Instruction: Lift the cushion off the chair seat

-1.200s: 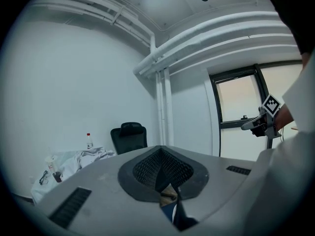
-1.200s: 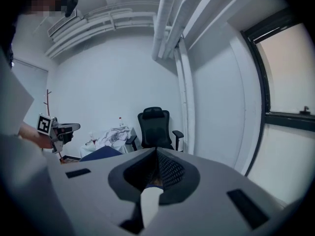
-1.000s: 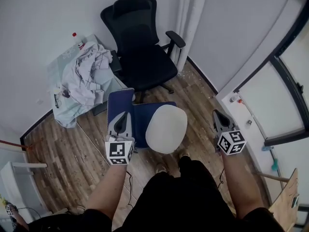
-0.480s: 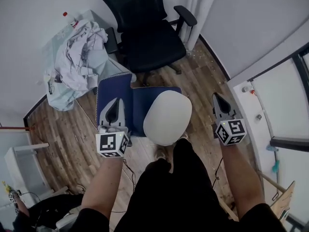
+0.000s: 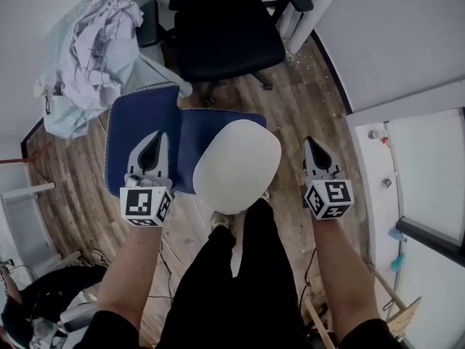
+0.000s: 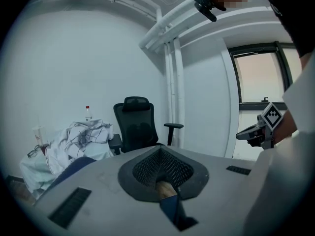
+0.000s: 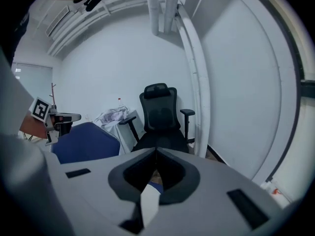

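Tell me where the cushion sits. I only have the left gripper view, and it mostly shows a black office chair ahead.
Observer: The head view shows the white cushion lying on the blue chair, between the left gripper and the right gripper.
Operator: Is the right gripper touching it?
Observer: No. It hangs beside the cushion's right edge over the wood floor, with a gap showing between them.
Operator: Open or shut?
Observer: Shut. The right gripper view shows its jaws together with nothing held.
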